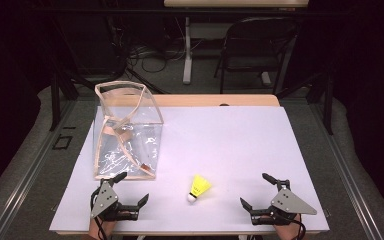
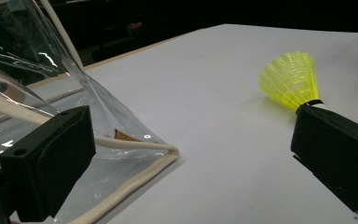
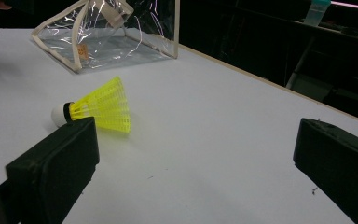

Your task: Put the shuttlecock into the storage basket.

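Your yellow shuttlecock (image 1: 198, 188) lies on its side near the table's (image 1: 230, 135) front edge, white cork toward you, between your two grippers. Your left gripper (image 1: 130, 189) sits with jaws spread wide, empty, just beside the clear plastic bag (image 1: 127, 130) at far left. Your right gripper (image 1: 256, 190) is likewise spread and empty

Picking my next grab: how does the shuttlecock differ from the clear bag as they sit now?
The shuttlecock is opaque yellow with a white tip; the clear bag is see-through with cream edging. The shuttlecock lies on its side, while the bag stands up with its mouth open. The shuttlecock is far smaller and sits between the tools; the bag sits ahead of the left tool. Both rest untouched on the table.
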